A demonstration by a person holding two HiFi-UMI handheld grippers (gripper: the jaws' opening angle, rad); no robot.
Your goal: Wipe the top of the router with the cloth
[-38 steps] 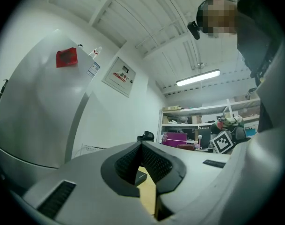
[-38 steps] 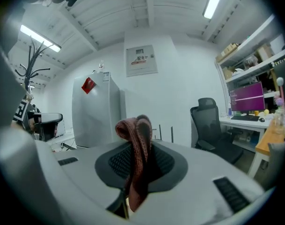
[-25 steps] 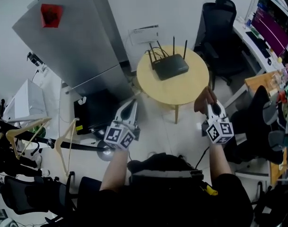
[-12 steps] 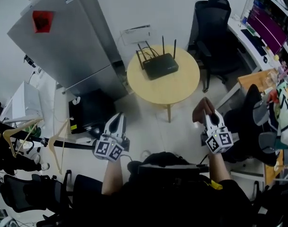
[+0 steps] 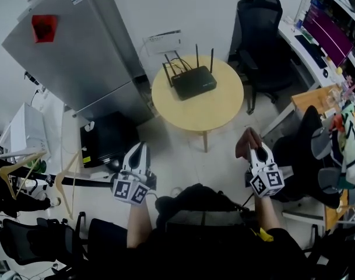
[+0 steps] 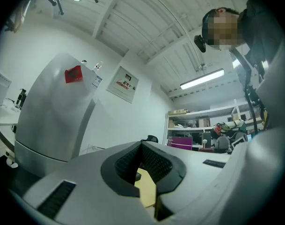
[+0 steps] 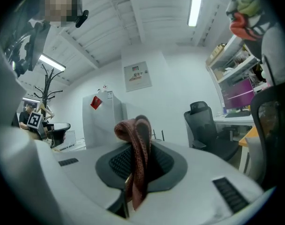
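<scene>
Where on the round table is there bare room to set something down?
The near half of the table, between the router and the rim facing you, is bare. A narrower bare strip lies right of the router, toward the office chair. Behind it, antennas and cables crowd the edge.

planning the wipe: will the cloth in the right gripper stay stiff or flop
Probably floppy: the cloth folds over and droops from the right gripper's shut jaws. Its knitted-looking surface likely drags rather than slips. It looks light, held by one pinch.
</scene>
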